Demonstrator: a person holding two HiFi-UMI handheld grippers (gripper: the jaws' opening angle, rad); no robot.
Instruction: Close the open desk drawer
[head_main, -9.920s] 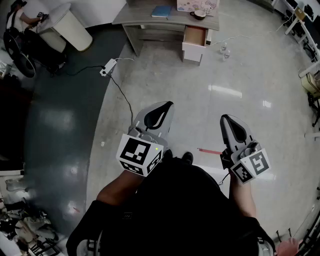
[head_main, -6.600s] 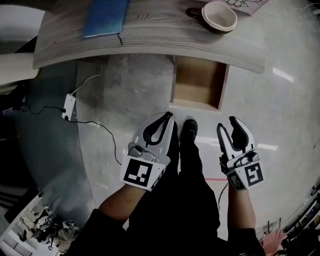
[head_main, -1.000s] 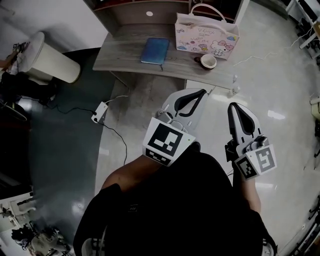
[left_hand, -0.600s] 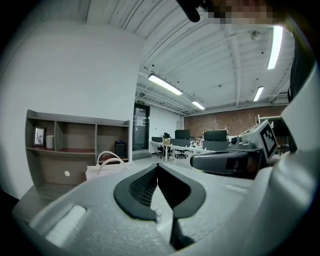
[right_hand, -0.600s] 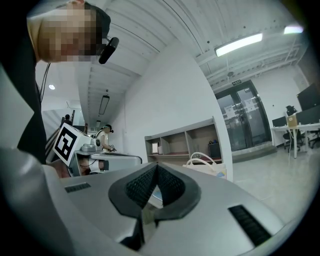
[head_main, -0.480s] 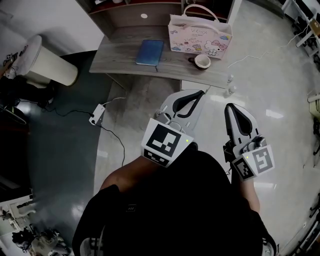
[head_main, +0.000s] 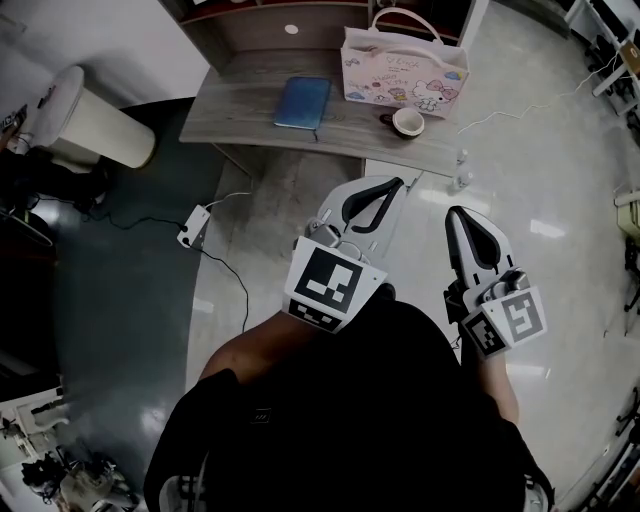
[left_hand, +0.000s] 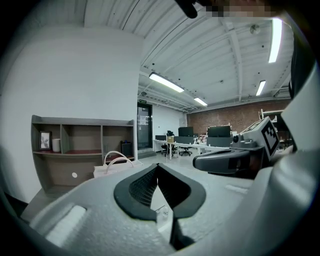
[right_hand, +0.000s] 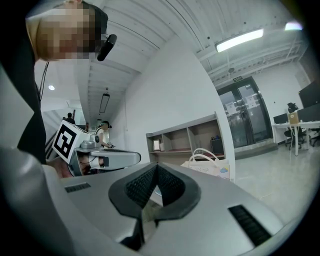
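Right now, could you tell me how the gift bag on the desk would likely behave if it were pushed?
The gift bag stands tall and upright, so it probably tips or slides readily. It looks like paper, so likely light and easy to crumple. The cup sits close to it, so a push might knock that too.
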